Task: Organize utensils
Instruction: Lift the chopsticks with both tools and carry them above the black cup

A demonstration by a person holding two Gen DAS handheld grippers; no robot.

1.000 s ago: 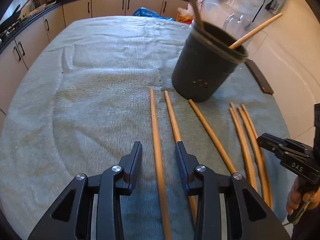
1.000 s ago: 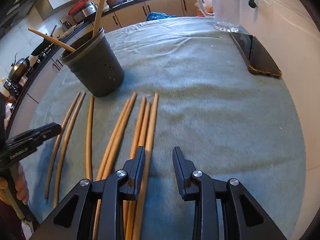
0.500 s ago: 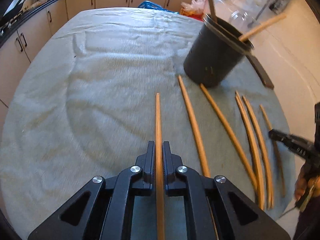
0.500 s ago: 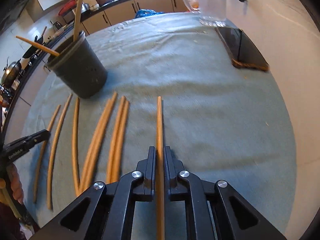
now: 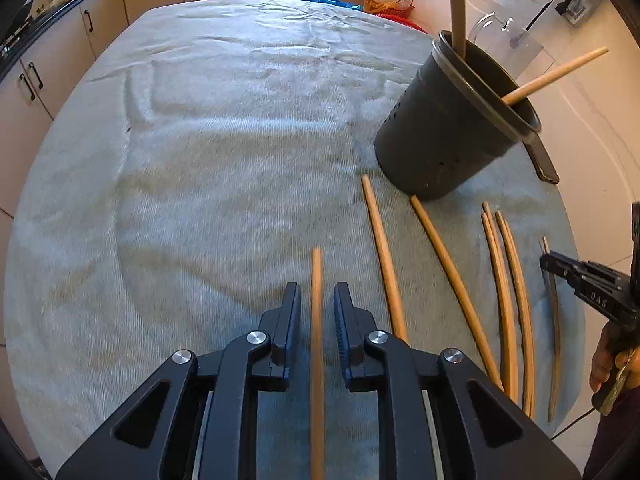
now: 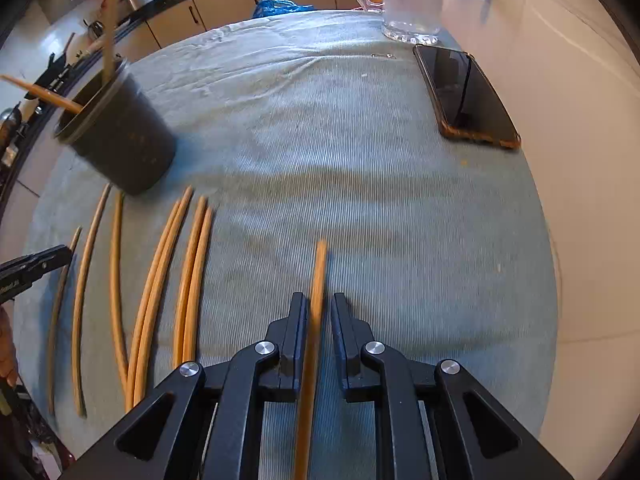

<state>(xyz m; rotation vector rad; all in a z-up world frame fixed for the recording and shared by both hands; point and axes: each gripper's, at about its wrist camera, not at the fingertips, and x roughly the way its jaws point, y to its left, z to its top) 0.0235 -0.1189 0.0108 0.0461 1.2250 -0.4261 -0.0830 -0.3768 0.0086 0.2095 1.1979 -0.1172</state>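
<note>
A dark grey utensil cup stands on the towel-covered table with two wooden sticks in it; it also shows in the right wrist view. Several wooden chopsticks lie in a row below it, also seen in the right wrist view. My left gripper has one chopstick between its fingers, with small gaps on both sides. My right gripper has another chopstick between its fingers; the stick touches the left finger and a gap shows on the right.
A black phone lies at the table's right edge by the wall. A clear glass jug stands behind it. Kitchen cabinets run along the far and left sides. The grey-green towel covers the table.
Both grippers were tightly shut on their chopsticks half a second ago; now both sets of jaws stand slightly wider. A second ago both were open over the sticks.
</note>
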